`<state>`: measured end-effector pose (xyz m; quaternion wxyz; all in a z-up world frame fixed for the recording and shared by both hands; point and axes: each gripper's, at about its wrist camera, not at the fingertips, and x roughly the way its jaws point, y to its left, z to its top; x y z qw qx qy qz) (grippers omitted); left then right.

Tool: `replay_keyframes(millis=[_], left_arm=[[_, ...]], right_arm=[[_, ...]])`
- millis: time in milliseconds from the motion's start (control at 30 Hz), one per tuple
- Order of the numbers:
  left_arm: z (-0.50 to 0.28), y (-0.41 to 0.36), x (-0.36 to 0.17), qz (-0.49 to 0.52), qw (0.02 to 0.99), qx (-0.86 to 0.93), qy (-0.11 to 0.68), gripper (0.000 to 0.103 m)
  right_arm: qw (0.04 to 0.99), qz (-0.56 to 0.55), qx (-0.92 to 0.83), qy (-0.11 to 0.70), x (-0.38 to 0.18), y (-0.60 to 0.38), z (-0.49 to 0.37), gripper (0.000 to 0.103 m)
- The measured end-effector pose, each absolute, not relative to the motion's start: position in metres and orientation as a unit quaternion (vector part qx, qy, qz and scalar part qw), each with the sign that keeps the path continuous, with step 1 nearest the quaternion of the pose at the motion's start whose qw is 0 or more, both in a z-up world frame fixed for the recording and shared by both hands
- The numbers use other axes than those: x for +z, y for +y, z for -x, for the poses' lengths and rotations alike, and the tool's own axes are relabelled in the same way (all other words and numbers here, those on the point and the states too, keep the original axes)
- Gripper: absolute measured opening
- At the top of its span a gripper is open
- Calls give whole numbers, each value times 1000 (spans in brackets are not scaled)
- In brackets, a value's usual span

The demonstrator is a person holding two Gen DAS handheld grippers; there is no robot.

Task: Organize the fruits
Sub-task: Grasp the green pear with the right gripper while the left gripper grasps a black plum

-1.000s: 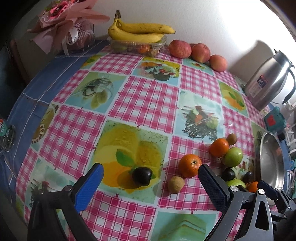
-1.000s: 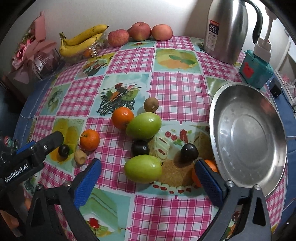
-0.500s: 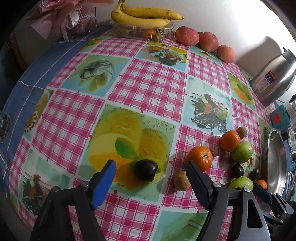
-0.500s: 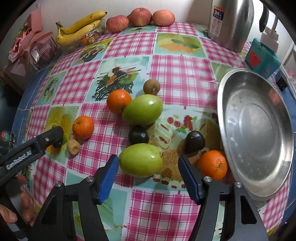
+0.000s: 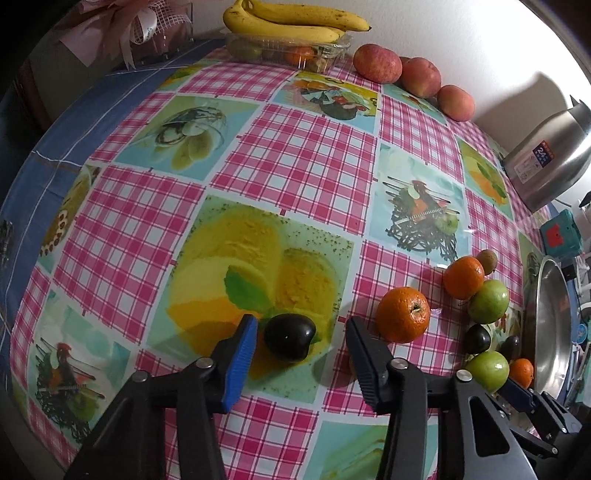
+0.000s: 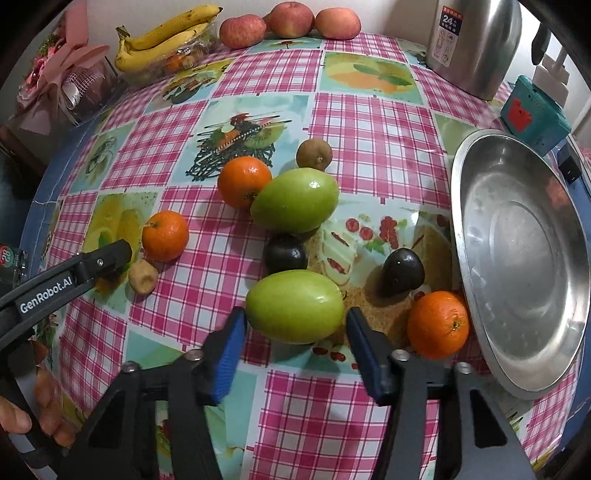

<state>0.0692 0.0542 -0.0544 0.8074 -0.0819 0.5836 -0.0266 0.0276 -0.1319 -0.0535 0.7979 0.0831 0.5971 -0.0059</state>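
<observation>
My left gripper is open, its fingers on either side of a dark plum that lies on the checked tablecloth. An orange sits just right of it. My right gripper is open around a green fruit, not touching it. Near it lie a second green fruit, two dark plums, three oranges and two small brown fruits. The steel plate lies to the right. The left gripper's finger shows at the left.
Bananas on a clear box and three red apples stand along the far wall. A steel kettle and a teal box stand at the back right. A pink bouquet is at the back left.
Both grippers moved forward and down and narrowed: the left one now brackets the dark plum, the right one brackets the near green fruit.
</observation>
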Motion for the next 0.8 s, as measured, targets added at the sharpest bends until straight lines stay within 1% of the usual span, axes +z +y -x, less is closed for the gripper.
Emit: replay_keyframes(millis=[33,133,333,800], left_arm=[[-69,54,-55,83,807,-27,585,46],[-69,55,-54,82,807,-24,584,41],[-68,56,-52,79,808,-22,583,35],[-68,57,-57,80,801,-12,593,34]], right_arm=[[798,-83,-5,597,-54,-132,-27,52],[797,-83,-6,598,-54,-132,-28,52],[796,-82,-5,600,-53,-132,-28,52],[795,-85,-2,601,-53,-133,-27,52]])
